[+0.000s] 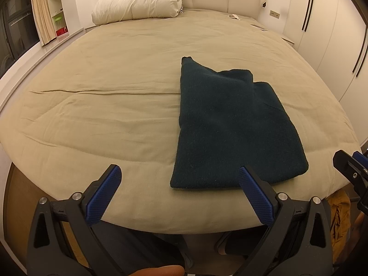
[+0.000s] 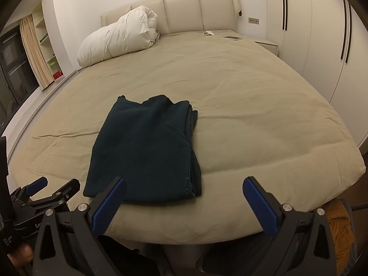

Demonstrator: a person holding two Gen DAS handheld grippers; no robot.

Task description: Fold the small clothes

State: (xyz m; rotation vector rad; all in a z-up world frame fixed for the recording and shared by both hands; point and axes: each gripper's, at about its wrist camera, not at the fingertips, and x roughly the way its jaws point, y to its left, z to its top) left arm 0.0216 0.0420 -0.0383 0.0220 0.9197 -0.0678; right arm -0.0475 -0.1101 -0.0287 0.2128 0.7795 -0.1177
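Now both grippers hang at the near edge of the bed [image 1: 115,105], jaws spread wide and holding nothing: the left gripper [image 1: 179,174], the right gripper [image 2: 184,184]. Between them, the folded dark green sweater [image 1: 230,124] lies flat.

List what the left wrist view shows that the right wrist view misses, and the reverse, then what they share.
Only the left wrist view: the left gripper head-on, jaws open, and the garment's top-left corner sticking out as a peak.

Only the right wrist view: the right gripper head-on, jaws open, the stacked layer edges along the dark green garment's right side, and a thumb at bottom left.

Both: the folded garment lying untouched on the beige bed cover, the rolled white duvet by the headboard, and the wardrobe doors.
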